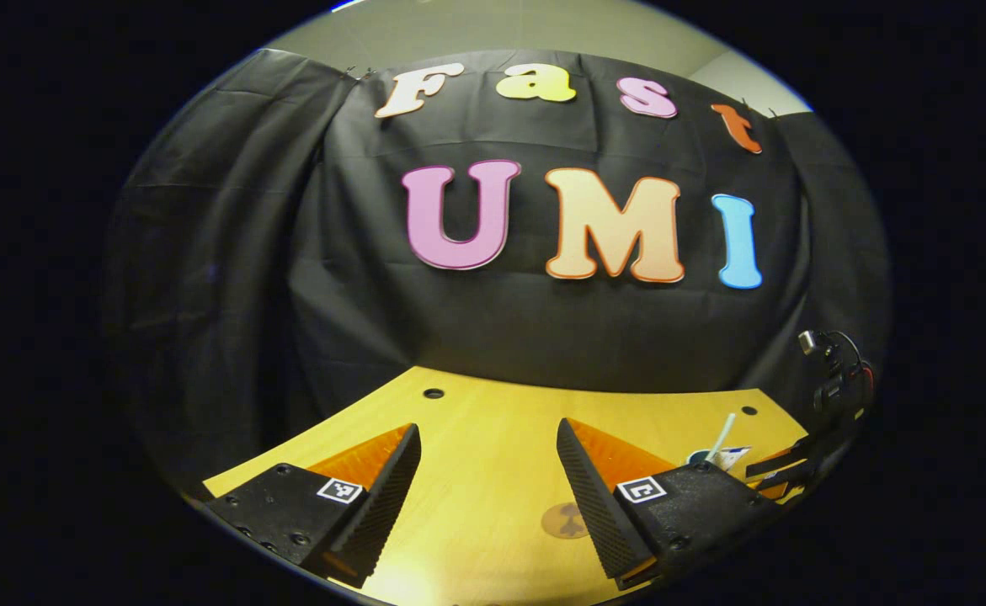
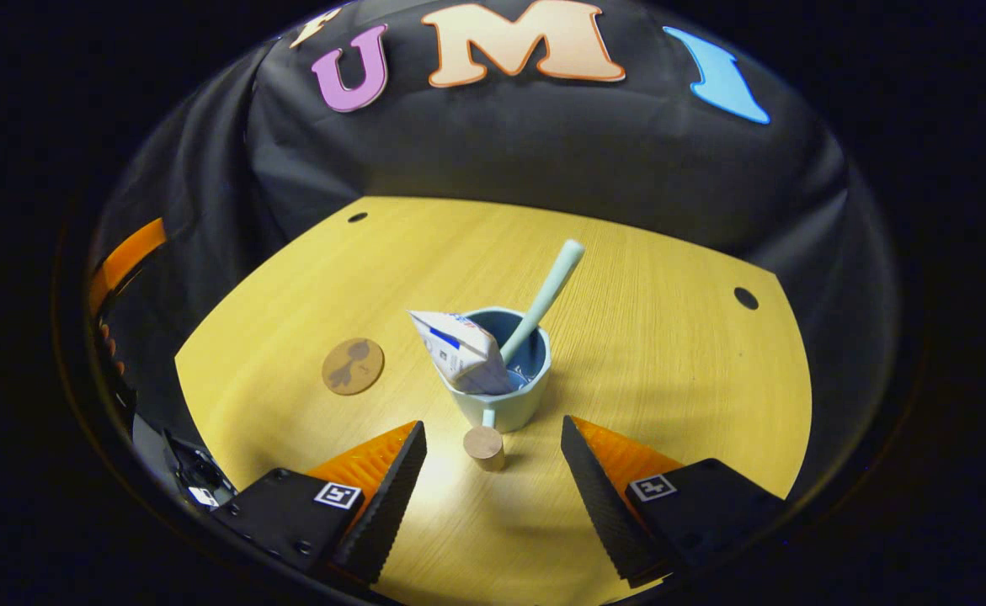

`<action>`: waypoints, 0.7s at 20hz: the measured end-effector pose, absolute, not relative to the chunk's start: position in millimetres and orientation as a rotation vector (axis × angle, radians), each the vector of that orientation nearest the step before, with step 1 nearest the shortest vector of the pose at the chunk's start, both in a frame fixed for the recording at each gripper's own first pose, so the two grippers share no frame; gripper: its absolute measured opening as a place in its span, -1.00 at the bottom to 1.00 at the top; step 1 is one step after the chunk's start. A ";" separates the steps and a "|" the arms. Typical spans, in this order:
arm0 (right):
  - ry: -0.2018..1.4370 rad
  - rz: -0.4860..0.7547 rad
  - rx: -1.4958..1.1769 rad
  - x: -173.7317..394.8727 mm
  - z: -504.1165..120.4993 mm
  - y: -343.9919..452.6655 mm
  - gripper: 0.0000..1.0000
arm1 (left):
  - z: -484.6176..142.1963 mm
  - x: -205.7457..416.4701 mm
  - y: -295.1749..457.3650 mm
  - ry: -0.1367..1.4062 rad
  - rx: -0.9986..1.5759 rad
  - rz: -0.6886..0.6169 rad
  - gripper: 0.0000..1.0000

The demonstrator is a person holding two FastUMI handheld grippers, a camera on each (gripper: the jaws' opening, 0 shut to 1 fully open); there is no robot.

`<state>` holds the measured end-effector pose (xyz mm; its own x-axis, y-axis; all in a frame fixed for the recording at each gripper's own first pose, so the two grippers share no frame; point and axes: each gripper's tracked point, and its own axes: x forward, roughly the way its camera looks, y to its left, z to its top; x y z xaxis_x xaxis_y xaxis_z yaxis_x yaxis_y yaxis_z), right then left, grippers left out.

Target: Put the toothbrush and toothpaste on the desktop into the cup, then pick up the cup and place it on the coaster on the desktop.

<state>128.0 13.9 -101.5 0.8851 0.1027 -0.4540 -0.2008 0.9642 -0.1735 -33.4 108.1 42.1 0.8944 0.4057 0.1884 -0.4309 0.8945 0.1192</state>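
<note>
In the right gripper view a pale blue cup [image 2: 505,396] stands upright mid-table, just beyond my open right gripper [image 2: 493,425]. A white toothpaste tube [image 2: 459,349] and a pale toothbrush [image 2: 543,299] lean inside it. The cup's handle, capped with a wooden knob [image 2: 484,446], points toward me between the fingers, untouched. A round brown coaster [image 2: 353,366] lies left of the cup. My left gripper [image 1: 487,427] hovers open over bare table, with the coaster [image 1: 564,520] partly behind its right finger. The cup [image 1: 703,457] and toothbrush [image 1: 722,433] show at far right, by the right gripper [image 1: 783,471].
The wooden table [image 2: 669,353] has small round holes [image 2: 745,297] near its back corners. Black cloth walls it in at the back and sides. Part of the left gripper [image 2: 126,252] shows at the left edge of the right gripper view.
</note>
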 end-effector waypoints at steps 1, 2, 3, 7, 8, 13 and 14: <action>0.497 0.154 -0.224 132.0 -107.6 11.6 0.98 | 38.7 -41.4 115.4 -0.151 0.159 0.462 0.87; 0.535 0.149 -0.226 135.1 -111.8 11.0 0.93 | 36.3 -49.8 121.0 -0.147 0.160 0.484 0.88; 0.569 0.146 -0.225 138.0 -115.8 11.5 0.97 | 33.8 -57.9 126.3 -0.139 0.160 0.507 0.87; 0.665 0.112 -0.243 150.7 -123.4 13.2 0.84 | 21.9 -74.8 142.3 -0.112 0.126 0.557 0.87; 0.690 0.105 -0.250 151.6 -126.2 13.7 0.77 | 16.2 -76.9 146.3 -0.099 0.119 0.569 0.87; 0.791 0.066 -0.271 158.1 -136.8 14.1 0.34 | 16.2 -84.5 162.2 -0.103 0.101 0.621 0.88; 0.795 0.055 -0.293 160.3 -136.4 12.0 0.17 | 16.9 -84.2 163.6 -0.106 0.098 0.624 0.89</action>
<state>160.3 12.0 -136.4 0.7009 -0.0613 -0.7106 -0.1583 0.9581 -0.2388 -84.2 163.6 16.9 0.8066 0.5770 0.1285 -0.5870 0.8074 0.0596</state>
